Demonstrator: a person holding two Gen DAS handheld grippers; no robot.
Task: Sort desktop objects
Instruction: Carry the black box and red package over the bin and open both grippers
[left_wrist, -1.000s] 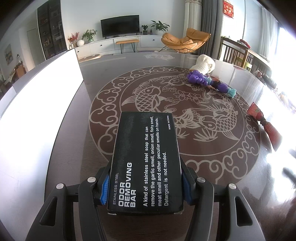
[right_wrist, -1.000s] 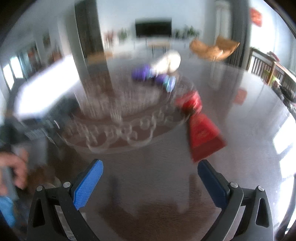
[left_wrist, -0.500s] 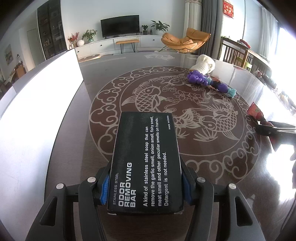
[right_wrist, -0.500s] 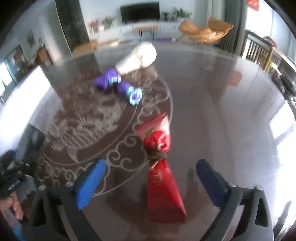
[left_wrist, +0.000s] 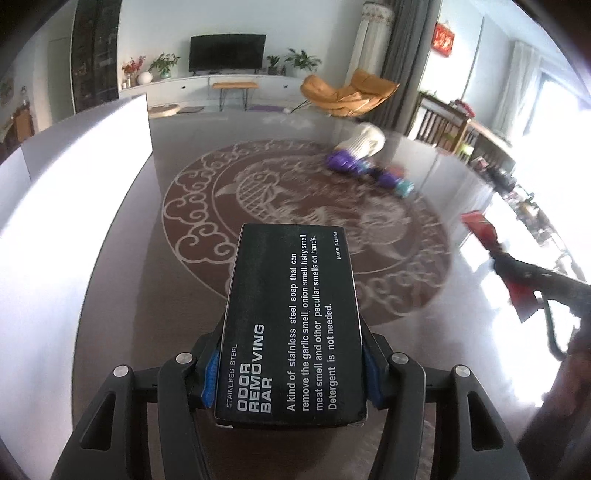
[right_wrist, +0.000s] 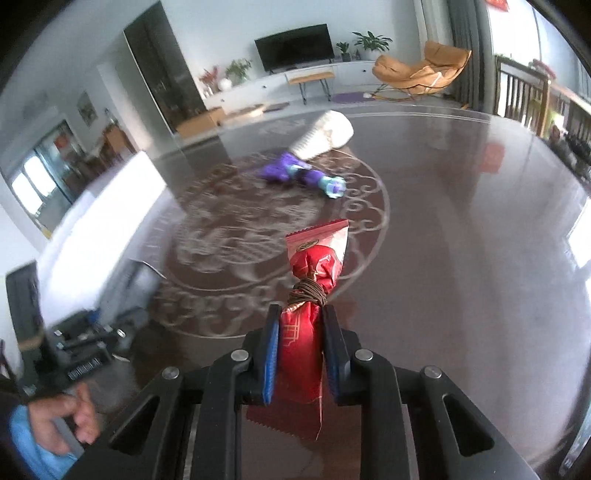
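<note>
My left gripper (left_wrist: 288, 373) is shut on a black box (left_wrist: 291, 321) printed "Odor Removing Bar" and holds it flat above the dark table (left_wrist: 122, 302). My right gripper (right_wrist: 301, 343) is shut on a red foil candy packet (right_wrist: 314, 280) tied with brown cord, its far end sticking out past the fingertips. That packet and the right gripper also show at the right edge of the left wrist view (left_wrist: 484, 236). A purple and teal toy (right_wrist: 299, 175) and a white knitted item (right_wrist: 327, 134) lie further back on the table.
A white box wall (left_wrist: 66, 184) runs along the table's left side. The table carries a round fish pattern (left_wrist: 295, 206). A person's hand (right_wrist: 62, 417) on the left gripper shows at the lower left of the right wrist view. Chairs and railing stand beyond the right edge.
My right gripper moved over the red candy packet and closed on it, and now holds it. My left gripper keeps holding the black box and shifted slightly.
</note>
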